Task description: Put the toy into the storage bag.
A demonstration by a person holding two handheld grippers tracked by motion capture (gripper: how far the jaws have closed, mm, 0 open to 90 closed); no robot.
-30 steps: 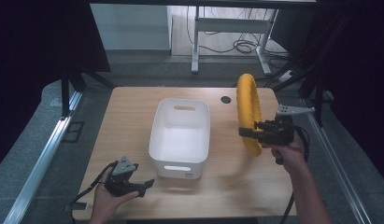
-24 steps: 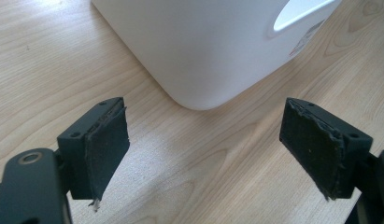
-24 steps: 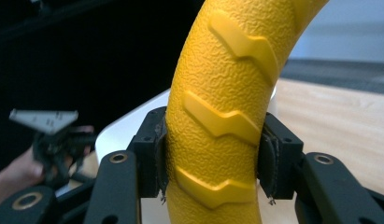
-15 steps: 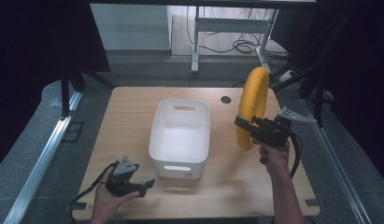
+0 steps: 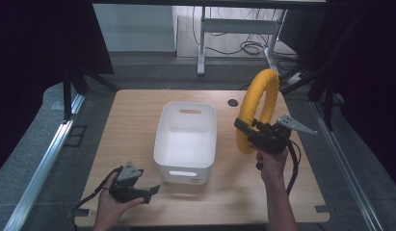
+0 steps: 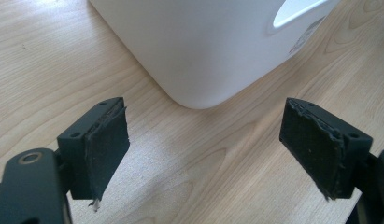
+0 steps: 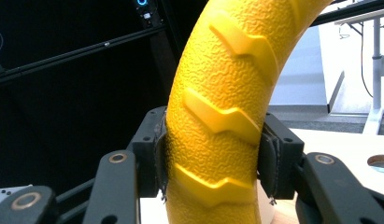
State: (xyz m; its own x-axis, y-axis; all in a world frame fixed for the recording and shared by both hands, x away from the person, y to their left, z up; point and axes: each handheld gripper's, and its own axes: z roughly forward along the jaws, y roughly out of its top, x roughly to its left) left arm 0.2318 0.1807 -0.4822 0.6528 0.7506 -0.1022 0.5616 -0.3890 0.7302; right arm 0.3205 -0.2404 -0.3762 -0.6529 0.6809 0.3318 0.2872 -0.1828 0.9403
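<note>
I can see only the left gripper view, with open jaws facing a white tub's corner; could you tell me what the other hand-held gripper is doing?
Observer: The right hand-held gripper is shut on a yellow ring, held upright above the table's right side.
Operator: Is the grip firm?
Observer: The right gripper view shows both pads pressed against the ring's ridged surface.
Operator: Is there anything inside the white tub?
Observer: The high view shows the white tub empty, with the ring to its right and apart from it.
</note>
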